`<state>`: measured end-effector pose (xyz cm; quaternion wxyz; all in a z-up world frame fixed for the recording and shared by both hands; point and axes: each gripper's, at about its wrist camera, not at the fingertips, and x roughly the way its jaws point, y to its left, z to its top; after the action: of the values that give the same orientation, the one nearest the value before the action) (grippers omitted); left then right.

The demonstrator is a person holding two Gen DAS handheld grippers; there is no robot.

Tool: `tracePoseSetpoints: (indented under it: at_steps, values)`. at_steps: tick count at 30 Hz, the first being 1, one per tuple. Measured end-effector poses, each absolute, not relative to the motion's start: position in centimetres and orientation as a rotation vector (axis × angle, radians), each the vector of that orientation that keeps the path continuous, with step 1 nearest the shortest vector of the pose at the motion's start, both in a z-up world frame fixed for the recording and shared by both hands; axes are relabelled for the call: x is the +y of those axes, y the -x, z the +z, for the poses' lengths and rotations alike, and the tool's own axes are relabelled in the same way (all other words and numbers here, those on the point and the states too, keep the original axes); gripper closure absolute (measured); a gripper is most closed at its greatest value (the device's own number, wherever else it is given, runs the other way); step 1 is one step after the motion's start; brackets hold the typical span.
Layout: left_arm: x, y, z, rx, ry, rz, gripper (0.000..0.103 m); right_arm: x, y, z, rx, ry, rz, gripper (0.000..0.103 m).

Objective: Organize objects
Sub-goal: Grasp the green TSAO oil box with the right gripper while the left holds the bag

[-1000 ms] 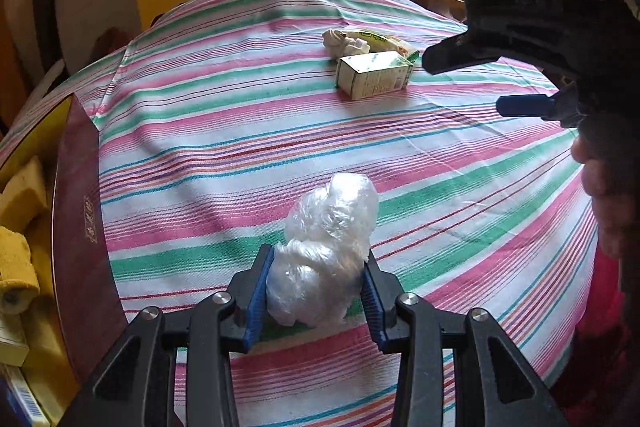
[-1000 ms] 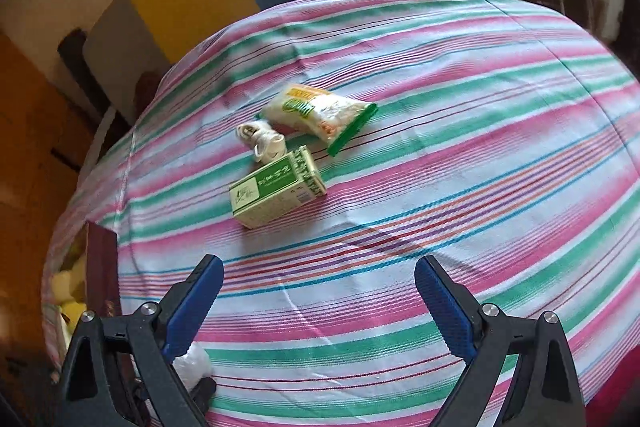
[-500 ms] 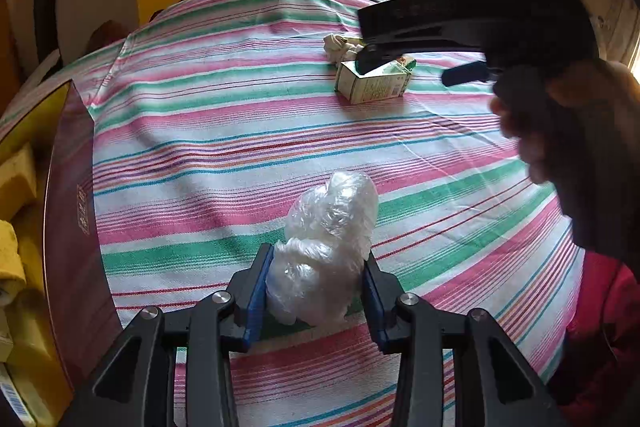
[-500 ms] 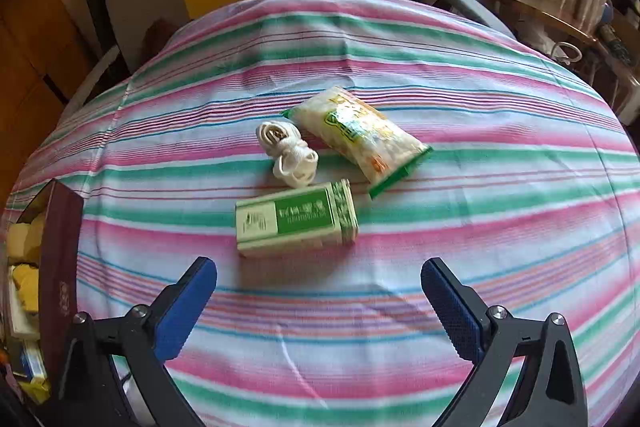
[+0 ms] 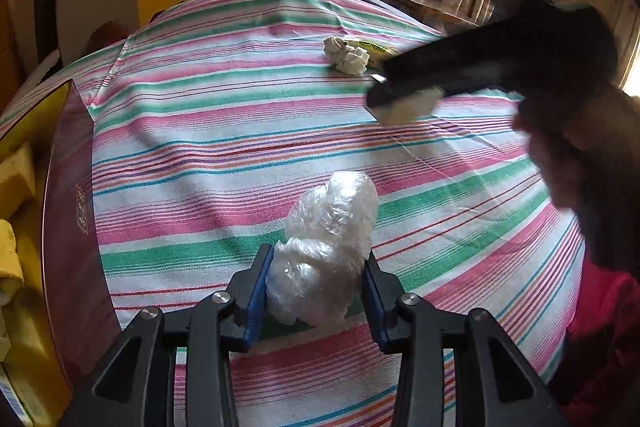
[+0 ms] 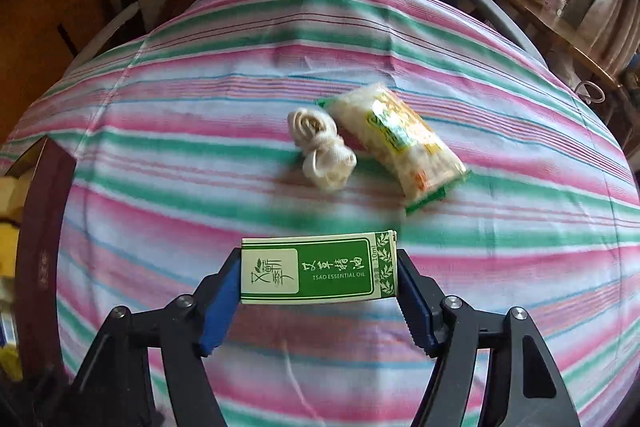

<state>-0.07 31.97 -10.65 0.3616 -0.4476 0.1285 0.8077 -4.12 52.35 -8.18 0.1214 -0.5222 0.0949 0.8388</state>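
In the left wrist view, the left gripper (image 5: pixel 316 291) is clamped on a crumpled clear plastic bag (image 5: pixel 326 247); both blue pads press into its sides, and the bag sits low over the striped tablecloth (image 5: pixel 224 131). Farther off, the right gripper (image 5: pixel 404 99), held by a hand (image 5: pixel 576 147), covers a pale box end. A knotted white cloth bundle (image 5: pixel 347 55) lies beyond it. A maroon box (image 5: pixel 68 211) stands at the table's left edge.

In the right wrist view, the right gripper (image 6: pixel 318 291) has just been closing, and its jaws now sit against both ends of a green and cream carton (image 6: pixel 320 269) printed "TSAO ESSENTIAL OIL" and "10ml". Behind it lie the cloth bundle (image 6: pixel 320 151) and, just beside it, a green-edged snack packet (image 6: pixel 394 143), its print blurred.
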Motion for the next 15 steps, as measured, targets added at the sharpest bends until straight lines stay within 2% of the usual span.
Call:
tracePoseSetpoints:
  at_steps: [4,9,15]
  values:
    - [32.0,0.2,-10.6,0.324,1.155,2.081,0.062,51.8,0.2,-8.3,0.335,1.553,2.439,0.031]
    - [31.6,-0.2,-9.4,0.324,1.158,2.091,0.063,51.3,-1.8,-9.5,0.306,1.545,2.415,0.031]
    - [29.8,-1.2,-4.9,0.303,1.033,2.170,0.063,51.0,-1.9,-10.5,0.275,1.544,2.432,0.030]
